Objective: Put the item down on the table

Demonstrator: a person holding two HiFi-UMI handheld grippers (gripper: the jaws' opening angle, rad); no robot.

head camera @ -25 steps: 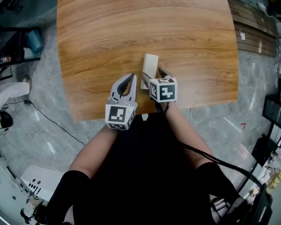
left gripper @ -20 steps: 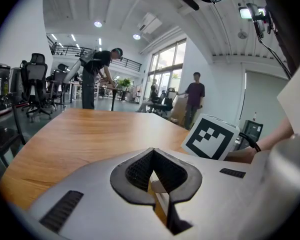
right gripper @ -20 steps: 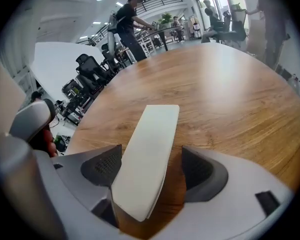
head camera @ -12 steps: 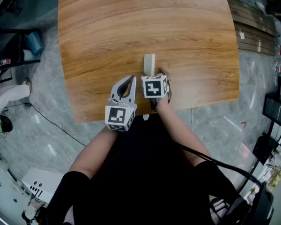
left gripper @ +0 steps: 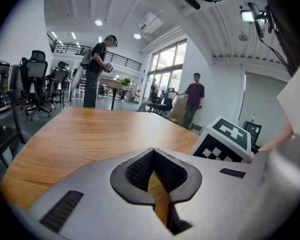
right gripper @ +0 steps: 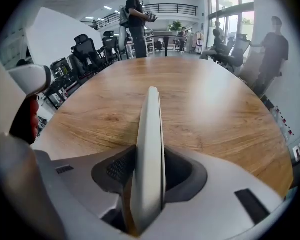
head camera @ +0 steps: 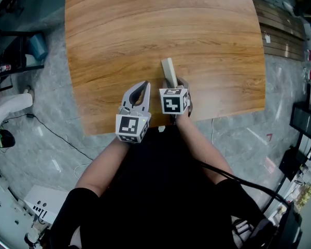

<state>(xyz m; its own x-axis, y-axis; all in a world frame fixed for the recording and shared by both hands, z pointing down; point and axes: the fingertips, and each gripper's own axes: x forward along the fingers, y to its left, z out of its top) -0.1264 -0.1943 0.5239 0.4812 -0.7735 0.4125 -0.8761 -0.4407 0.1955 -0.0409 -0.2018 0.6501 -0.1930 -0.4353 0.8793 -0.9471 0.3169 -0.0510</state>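
The item [head camera: 169, 70] is a thin, pale, flat slab. It stands on its edge between the jaws of my right gripper [head camera: 177, 82], over the near part of the wooden table [head camera: 145, 25]. The jaws are closing and the pads press on both faces of the slab. In the right gripper view the slab [right gripper: 151, 119] runs straight out from the right gripper [right gripper: 149, 156] over the tabletop. My left gripper [head camera: 142, 85] hovers just to the left, shut and holding nothing. The left gripper [left gripper: 153, 156] shows only a thin slit between its pads.
The table's front edge [head camera: 145, 126] lies right under both grippers. Cables and a blue bin [head camera: 39, 44] are on the grey floor to the left. Office chairs [left gripper: 35, 79] and several standing people [right gripper: 136, 21] are far beyond the table.
The slab lay flat on the table a second ago. Now it stands on edge in the right gripper, which came down over its near end and rolled. The left gripper hardly moved.
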